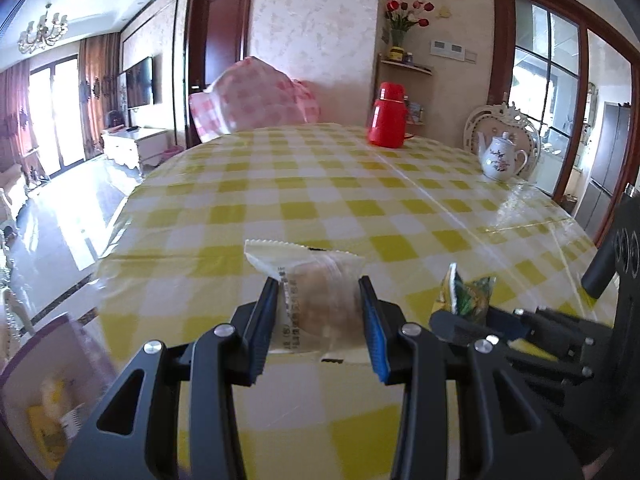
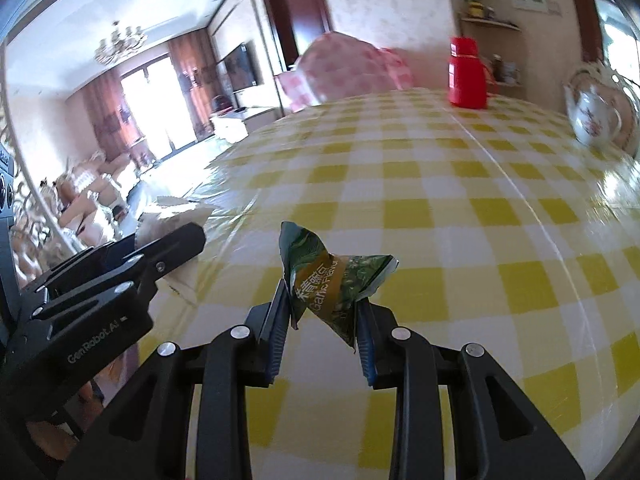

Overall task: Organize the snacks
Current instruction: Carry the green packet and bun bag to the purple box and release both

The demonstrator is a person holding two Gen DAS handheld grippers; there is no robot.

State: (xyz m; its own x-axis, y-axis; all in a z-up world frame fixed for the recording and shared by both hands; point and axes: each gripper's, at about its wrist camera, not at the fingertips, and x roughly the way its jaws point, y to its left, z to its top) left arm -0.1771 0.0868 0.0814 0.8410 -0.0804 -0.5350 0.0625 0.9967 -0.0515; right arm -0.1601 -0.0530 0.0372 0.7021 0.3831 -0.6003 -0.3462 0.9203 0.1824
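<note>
My left gripper is shut on a clear-and-white wrapped pastry packet, held above the yellow checked tablecloth. My right gripper is shut on a small green snack packet printed "Garlic Flavor", also lifted off the table. In the left wrist view the right gripper with the green packet shows at the lower right. In the right wrist view the left gripper appears at the left, with the pale packet partly hidden behind it.
A red thermos and a white flowered teapot stand at the table's far side. A pink checked cushion sits on a chair behind the table. A purple-edged box with yellow items lies at the lower left, blurred.
</note>
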